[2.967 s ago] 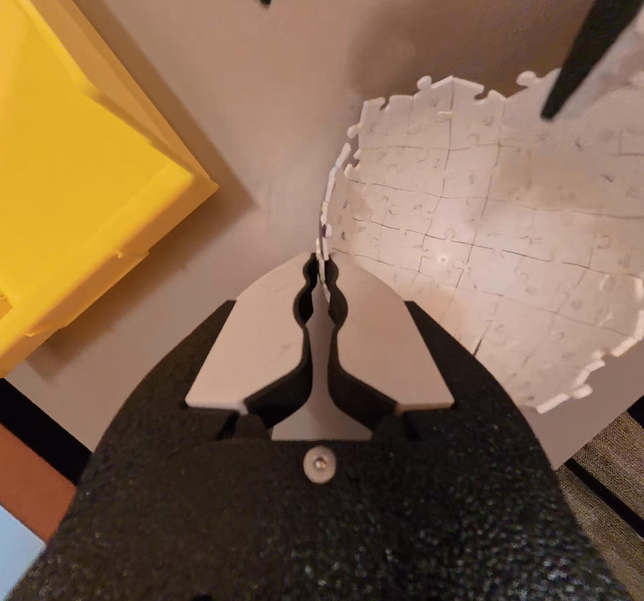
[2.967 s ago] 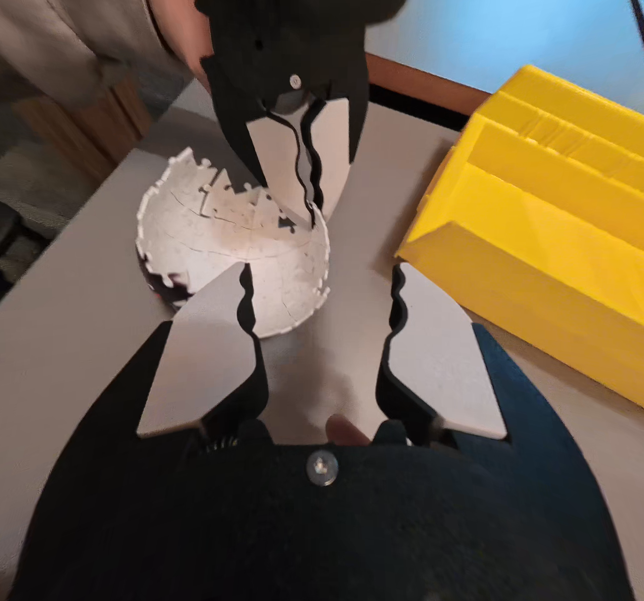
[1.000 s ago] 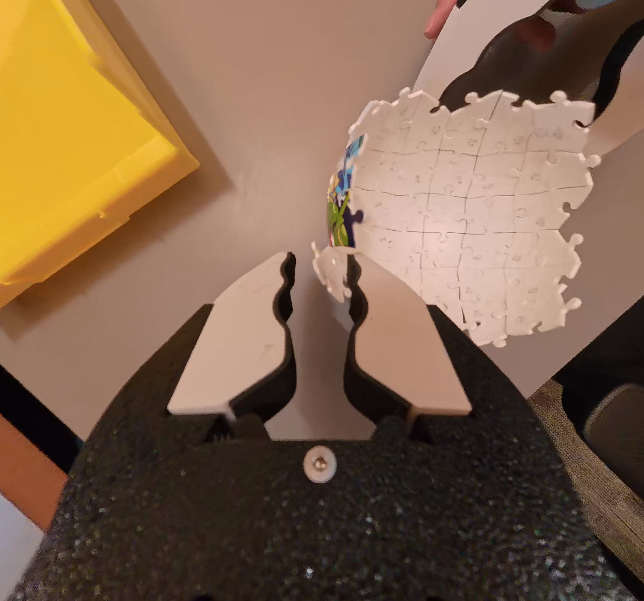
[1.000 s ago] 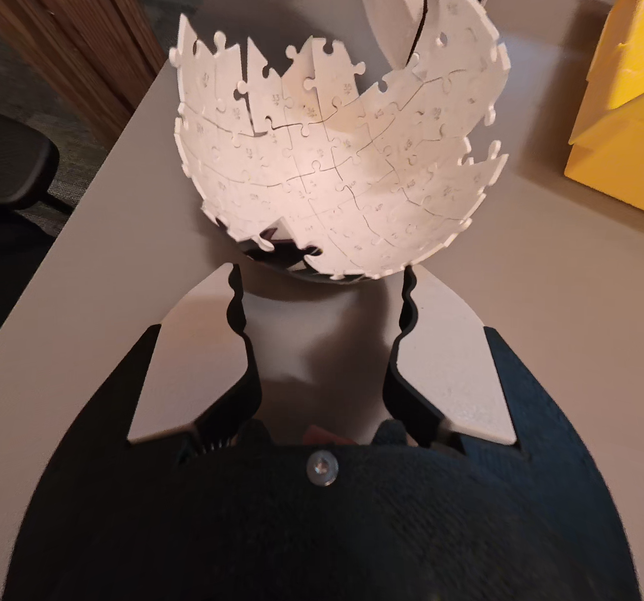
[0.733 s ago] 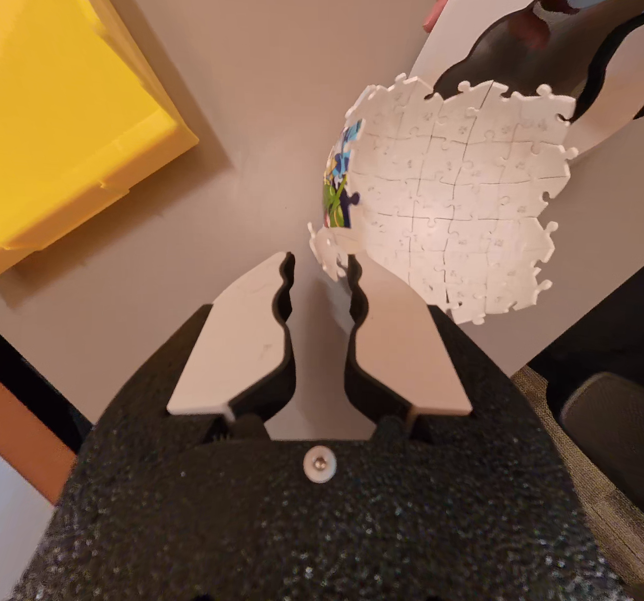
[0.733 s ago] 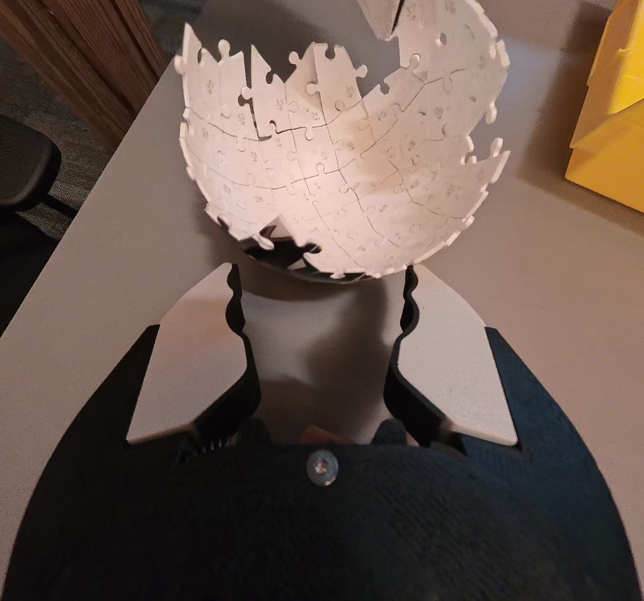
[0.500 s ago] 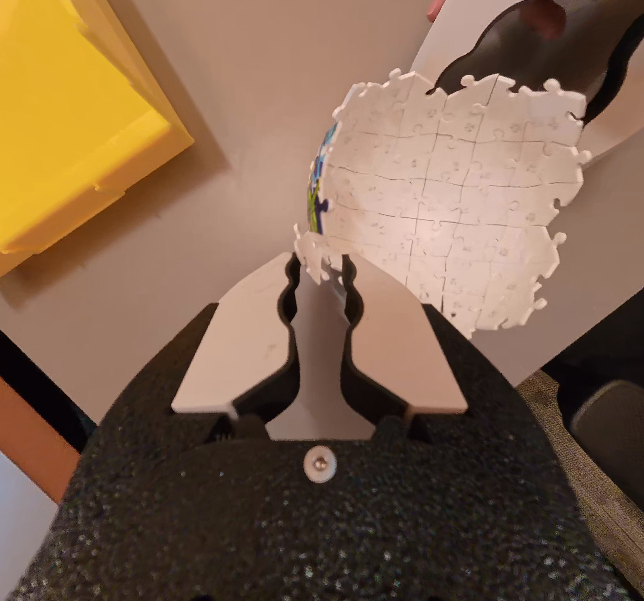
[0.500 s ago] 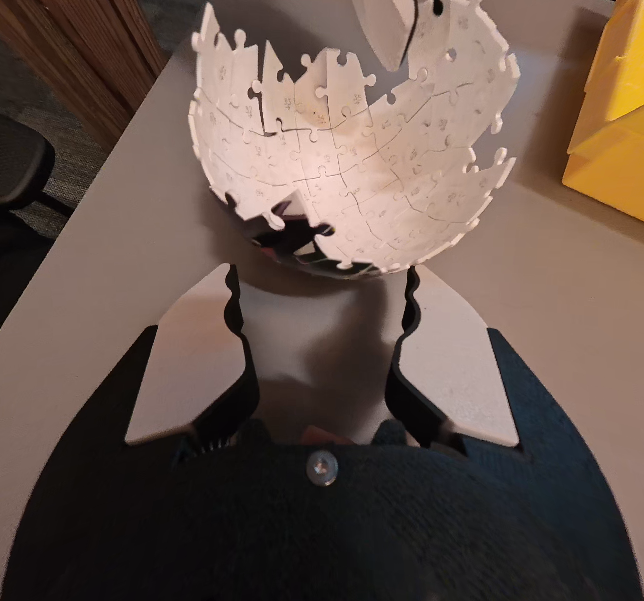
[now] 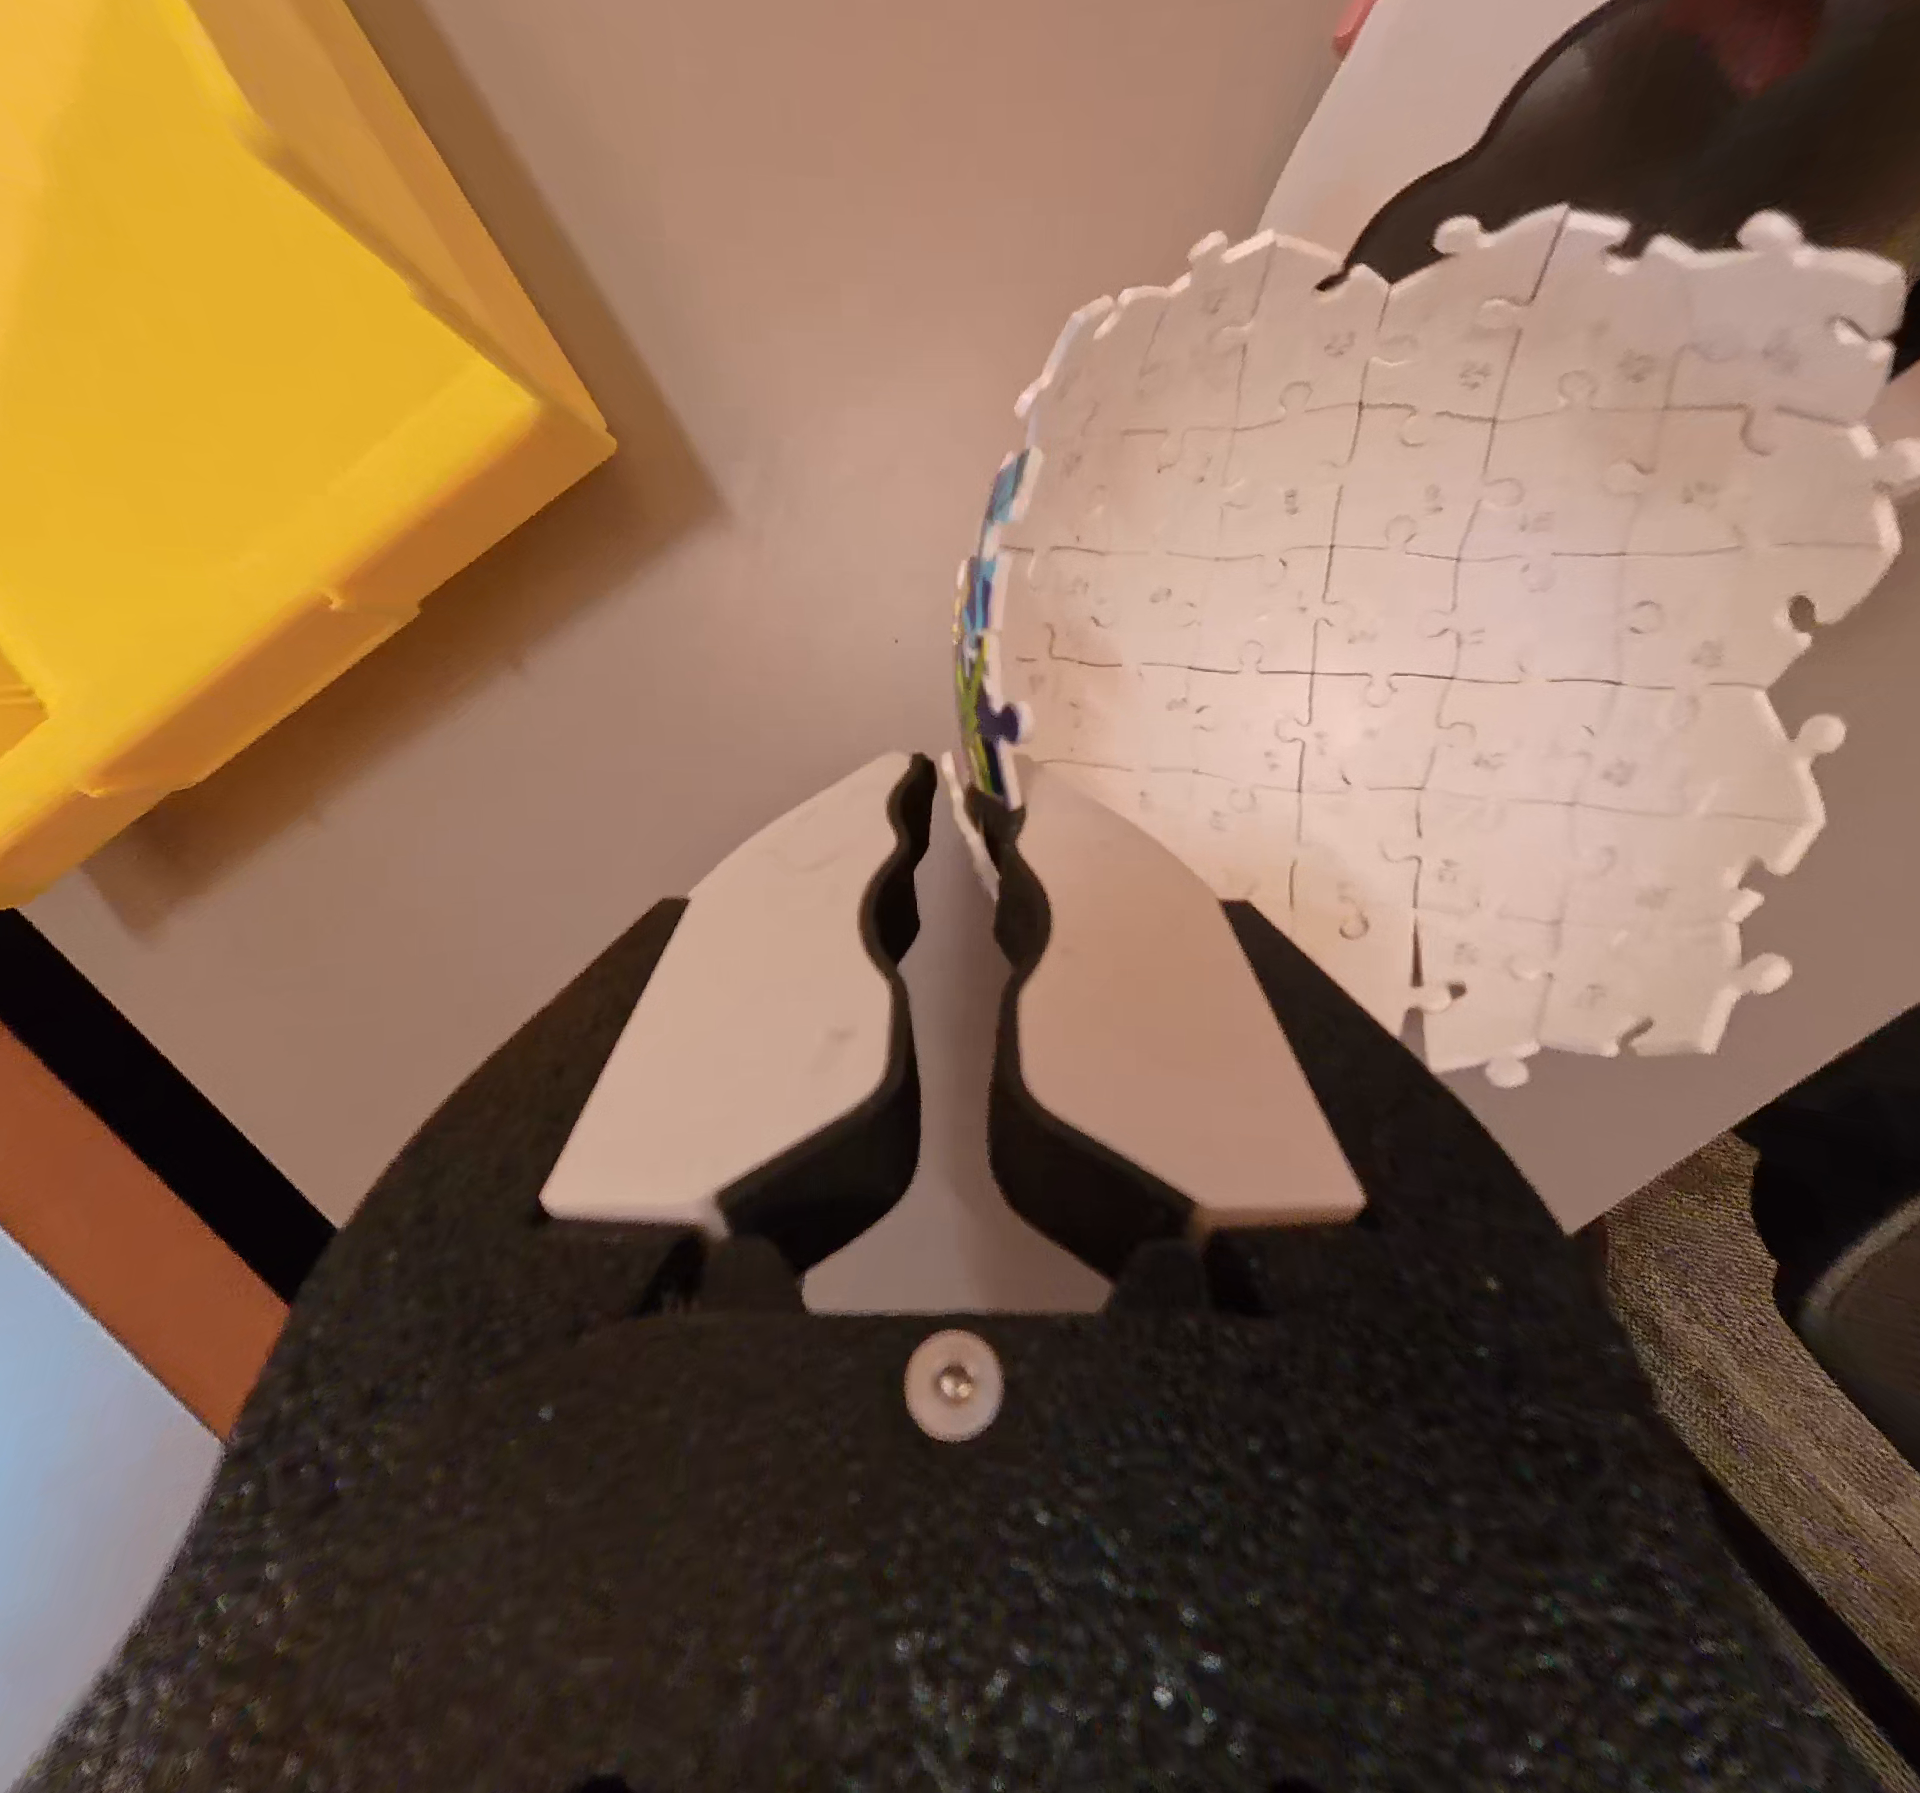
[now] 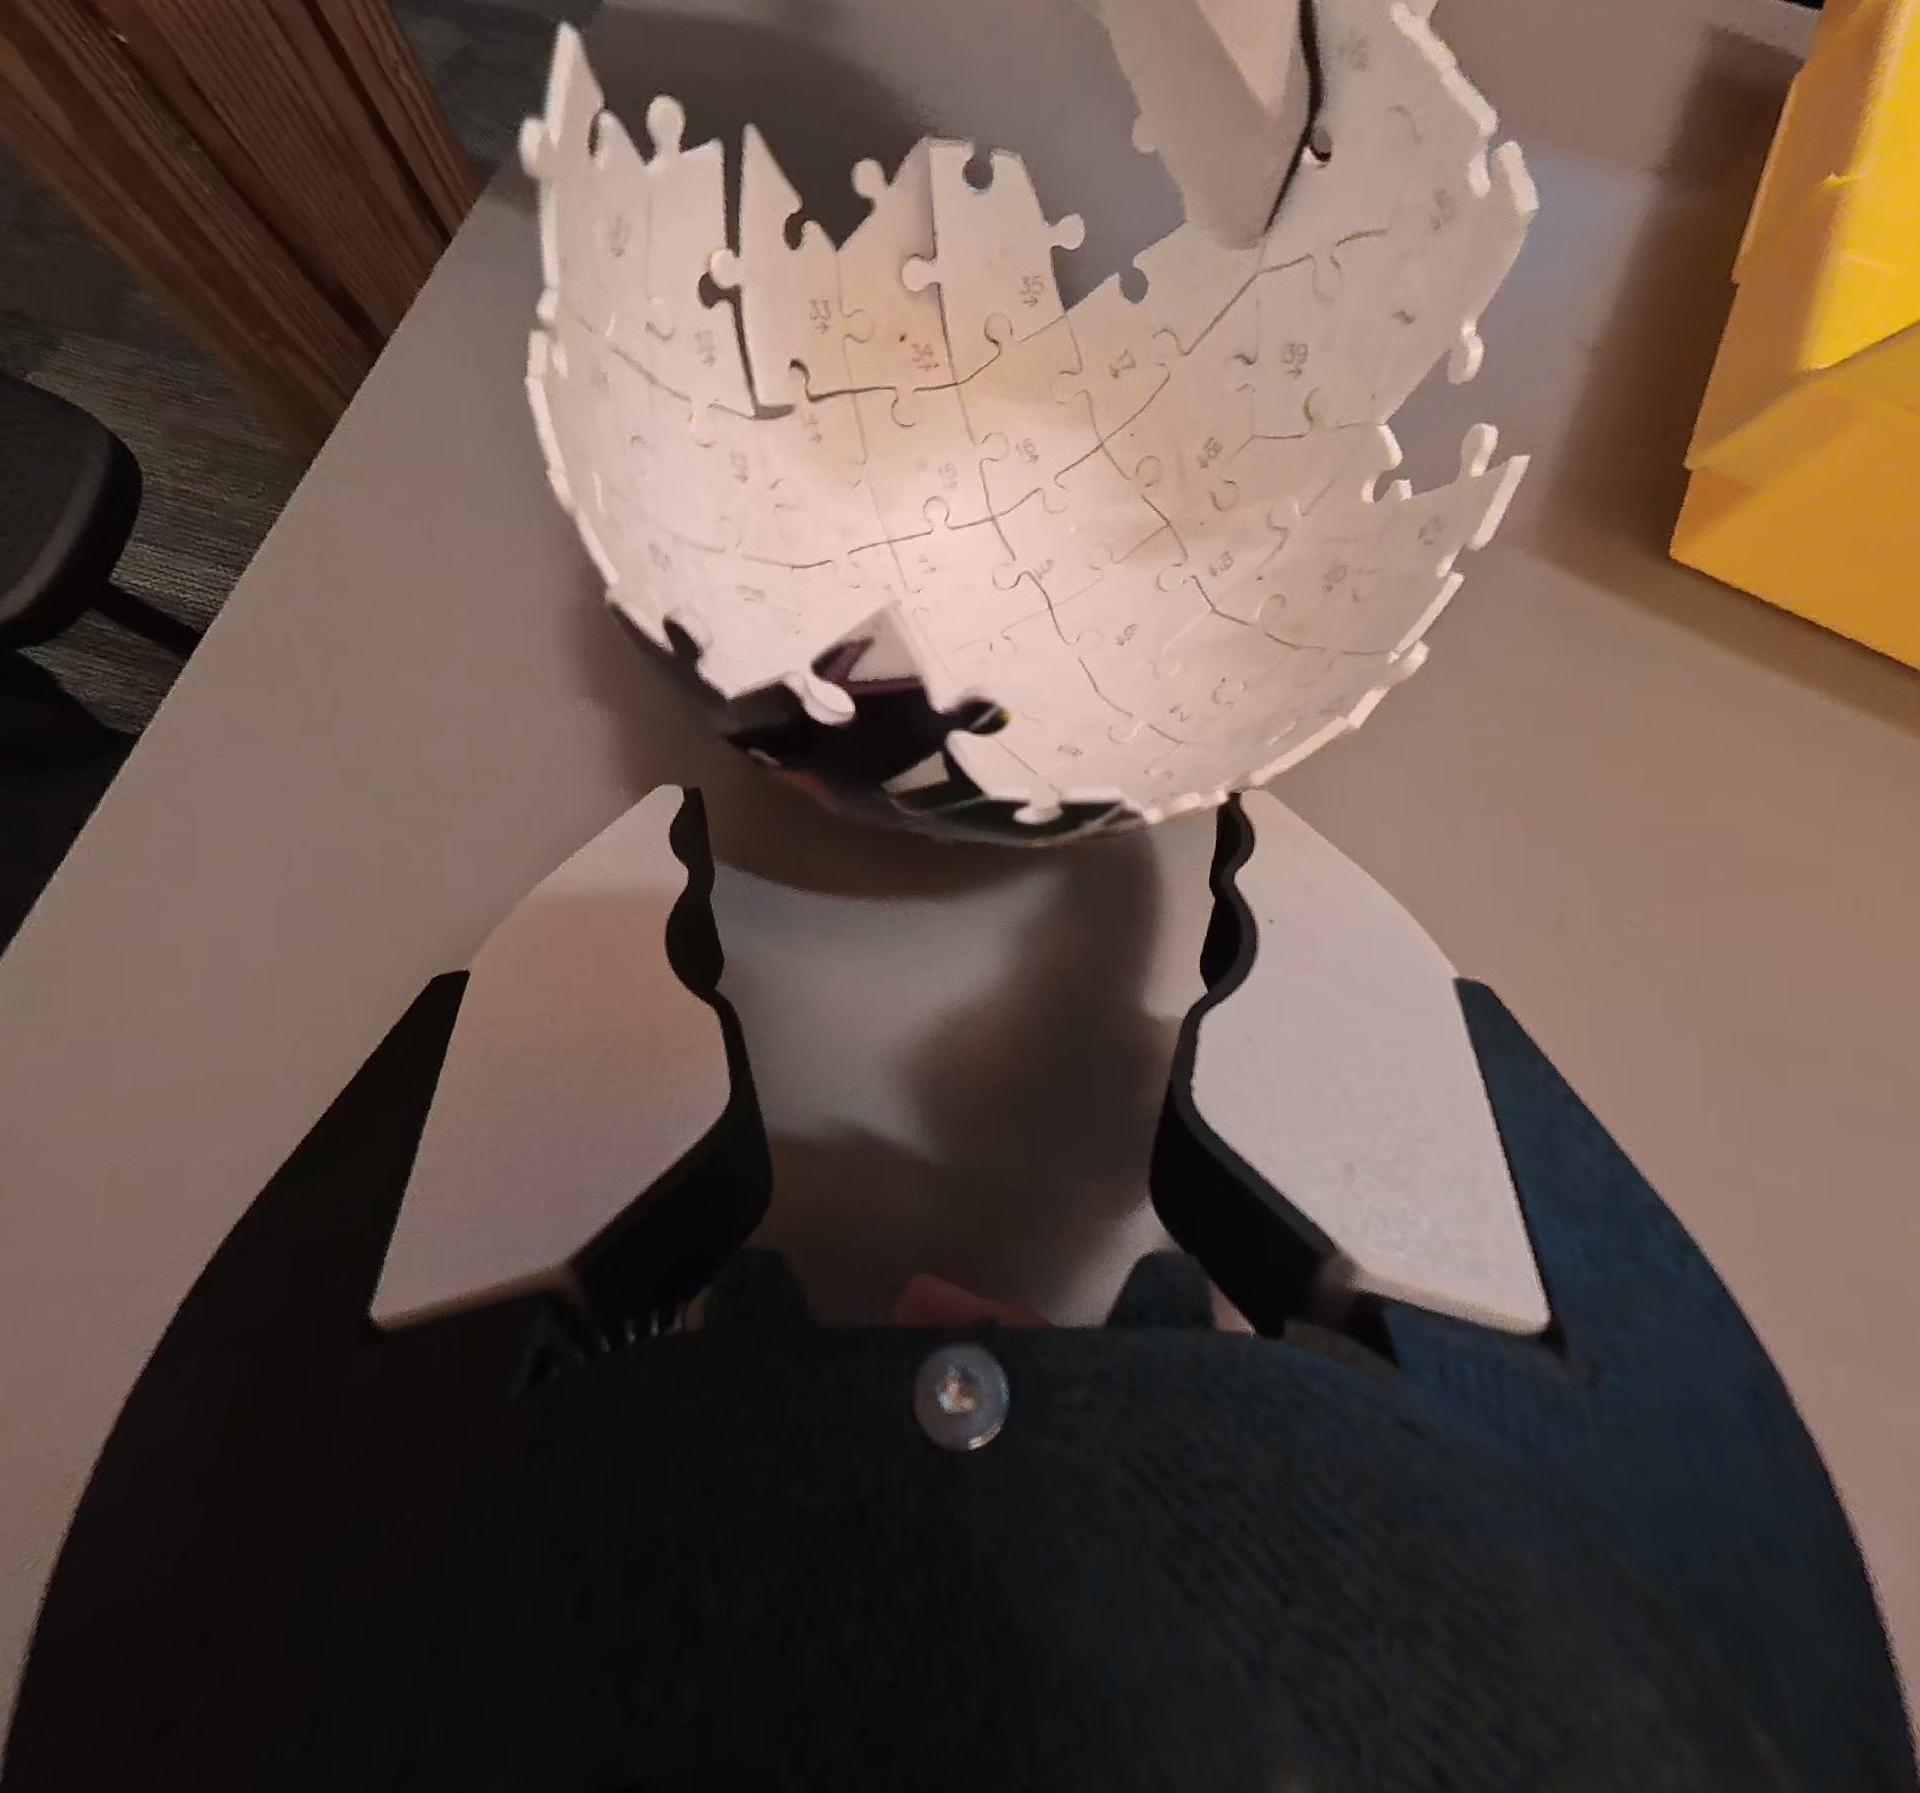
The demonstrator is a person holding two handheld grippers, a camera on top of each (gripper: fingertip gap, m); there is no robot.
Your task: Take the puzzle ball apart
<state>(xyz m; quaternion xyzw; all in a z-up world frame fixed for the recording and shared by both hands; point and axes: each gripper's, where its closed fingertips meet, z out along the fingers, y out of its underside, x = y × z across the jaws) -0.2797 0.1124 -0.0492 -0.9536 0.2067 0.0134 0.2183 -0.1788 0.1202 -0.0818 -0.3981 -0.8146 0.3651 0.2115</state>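
Note:
The puzzle ball (image 10: 1039, 496) is an open half shell, white inside and coloured outside, resting on the grey table (image 10: 1558, 860). In the left wrist view the shell (image 9: 1403, 621) lies to the right of my left gripper (image 9: 956, 793), whose jaws are closed on a rim piece at the shell's left edge. From the right wrist view, the left gripper (image 10: 1294, 185) straddles the far rim. My right gripper (image 10: 961, 829) is open and empty, its tips just short of the shell's near rim. One of its fingers (image 9: 1382, 112) shows behind the shell.
A yellow bin (image 9: 208, 393) stands on the table left of the shell; it also shows at the right of the right wrist view (image 10: 1818, 341). A wooden cabinet (image 10: 208, 81) and a dark chair (image 10: 52, 517) lie beyond the table's left edge.
My left gripper's jaws have narrowed from open to closed on the shell's rim piece. The shell has shifted and tilted a little. The right gripper has stayed open.

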